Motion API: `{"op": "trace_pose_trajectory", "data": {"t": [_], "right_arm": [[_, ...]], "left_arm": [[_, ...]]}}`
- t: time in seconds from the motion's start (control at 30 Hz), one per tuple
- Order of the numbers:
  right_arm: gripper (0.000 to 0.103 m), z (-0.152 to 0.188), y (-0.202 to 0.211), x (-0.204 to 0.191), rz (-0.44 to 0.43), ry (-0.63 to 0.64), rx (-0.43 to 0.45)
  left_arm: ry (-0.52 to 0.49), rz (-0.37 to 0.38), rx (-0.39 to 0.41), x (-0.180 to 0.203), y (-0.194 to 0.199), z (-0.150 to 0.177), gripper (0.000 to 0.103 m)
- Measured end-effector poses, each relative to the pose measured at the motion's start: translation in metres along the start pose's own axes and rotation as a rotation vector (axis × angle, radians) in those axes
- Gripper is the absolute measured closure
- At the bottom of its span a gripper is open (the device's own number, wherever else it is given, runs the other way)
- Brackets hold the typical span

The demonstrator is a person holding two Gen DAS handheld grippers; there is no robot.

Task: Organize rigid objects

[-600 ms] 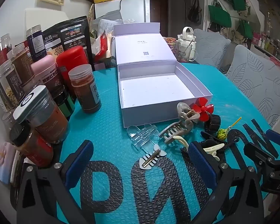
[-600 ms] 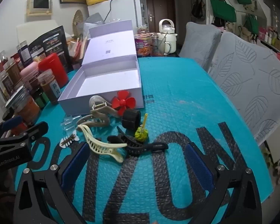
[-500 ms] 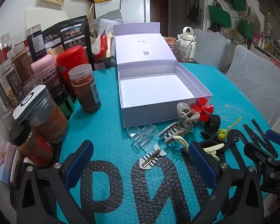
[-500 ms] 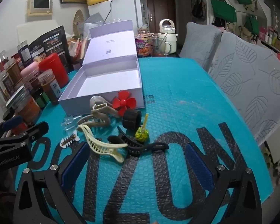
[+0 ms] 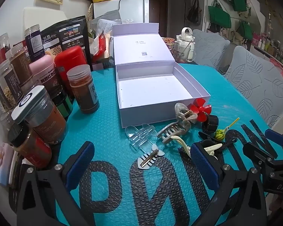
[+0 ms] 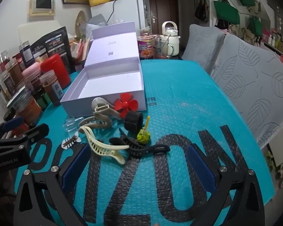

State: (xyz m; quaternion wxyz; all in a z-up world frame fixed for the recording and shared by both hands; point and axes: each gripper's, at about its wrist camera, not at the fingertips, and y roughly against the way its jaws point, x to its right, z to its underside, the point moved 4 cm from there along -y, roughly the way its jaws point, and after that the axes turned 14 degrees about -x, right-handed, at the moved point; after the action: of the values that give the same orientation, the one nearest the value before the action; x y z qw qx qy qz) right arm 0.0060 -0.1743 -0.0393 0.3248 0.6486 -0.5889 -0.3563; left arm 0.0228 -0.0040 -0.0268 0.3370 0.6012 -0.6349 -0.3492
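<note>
Both grippers, left (image 5: 141,162) and right (image 6: 137,162), hover wide open, holding nothing. Clips (image 6: 103,146) lie at twelve o'clock, before the empty box (image 6: 103,98). Take one at a time, squarely.

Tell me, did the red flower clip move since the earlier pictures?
No. The red flower clip sits at the same spot by the white box's front corner, and it matches in the right wrist view.
</note>
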Motion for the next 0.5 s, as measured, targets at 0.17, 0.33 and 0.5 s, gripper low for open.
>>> {"op": "trace_pose_trajectory", "data": {"t": [0.17,0.33,0.5], "right_arm": [[0.0,0.0012,0.0017,0.0011,-0.004,0.006,-0.001],[0.0,0.0014,0.0022,0.0016,-0.016,0.009,-0.006],[0.0,0.0012,0.0031,0.0018,-0.016,0.011,-0.006]], "left_arm": [[-0.001,-0.002,-0.001,-0.0015,0.0023,0.0002,0.0],[0.001,0.002,-0.005,-0.0036,0.0033,0.0,0.0],[0.004,-0.001,-0.007,-0.0047,0.0025,-0.0006,0.0]]}}
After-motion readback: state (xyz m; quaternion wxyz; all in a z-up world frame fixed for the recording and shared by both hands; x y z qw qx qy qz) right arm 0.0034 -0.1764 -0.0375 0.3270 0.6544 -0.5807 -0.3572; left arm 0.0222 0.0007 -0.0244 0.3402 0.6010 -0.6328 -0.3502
